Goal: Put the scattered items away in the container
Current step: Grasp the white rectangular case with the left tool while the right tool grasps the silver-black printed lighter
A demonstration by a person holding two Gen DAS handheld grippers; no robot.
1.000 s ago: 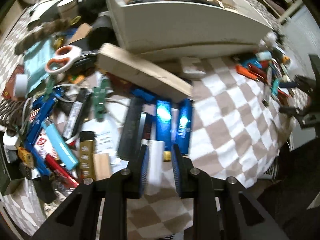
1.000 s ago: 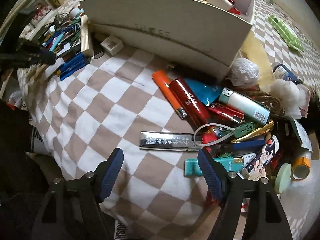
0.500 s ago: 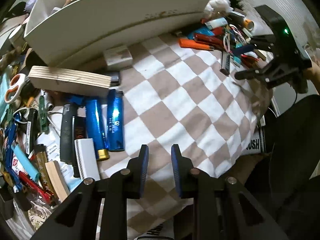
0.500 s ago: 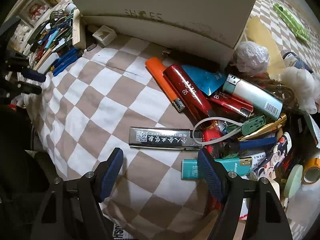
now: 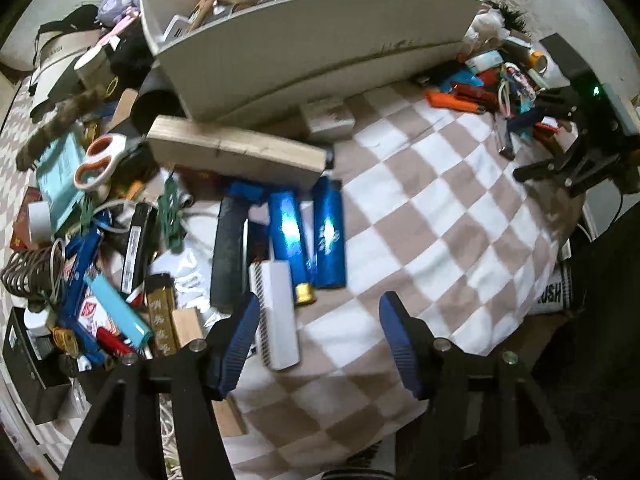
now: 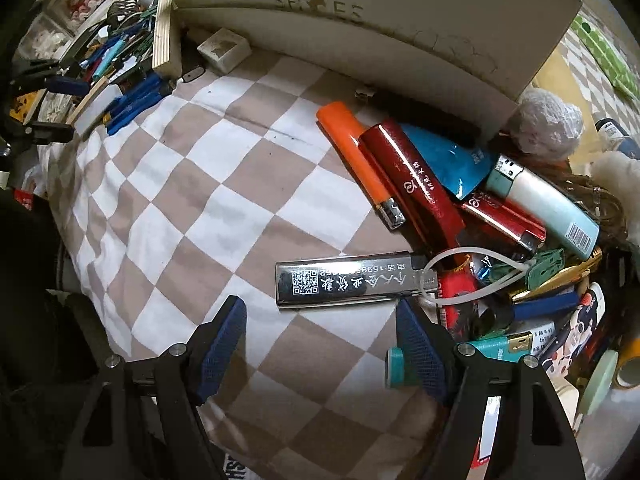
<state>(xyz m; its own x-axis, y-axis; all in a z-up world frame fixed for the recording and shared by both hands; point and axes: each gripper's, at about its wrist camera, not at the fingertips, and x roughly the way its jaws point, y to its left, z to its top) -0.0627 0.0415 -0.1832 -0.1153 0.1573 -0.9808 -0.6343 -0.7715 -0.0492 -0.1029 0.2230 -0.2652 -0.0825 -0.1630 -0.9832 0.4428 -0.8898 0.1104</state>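
The white shoe-box container [image 5: 320, 40] stands at the back, filled with items; its side shows in the right wrist view [image 6: 360, 20]. My left gripper [image 5: 318, 316] is open and empty above the checkered cloth, just in front of a white lighter [image 5: 276, 312] and two blue lighters [image 5: 328, 232]. My right gripper [image 6: 320, 320] is open and empty, just short of a silver lighter [image 6: 344, 284] with a QR code. An orange lighter [image 6: 360, 164] and a dark red lighter [image 6: 416, 184] lie beyond it.
A wooden block [image 5: 236, 152] and orange-handled scissors [image 5: 98, 156] lie in the left pile. A white zip tie [image 6: 472, 276], a pale blue lighter [image 6: 544, 204] and tape rolls [image 6: 624, 364] crowd the right pile. A small white box [image 6: 224, 48] sits by the container.
My left gripper has opened wide and swung back toward the left pile. My right gripper has moved closer to the silver lighter, staying open.
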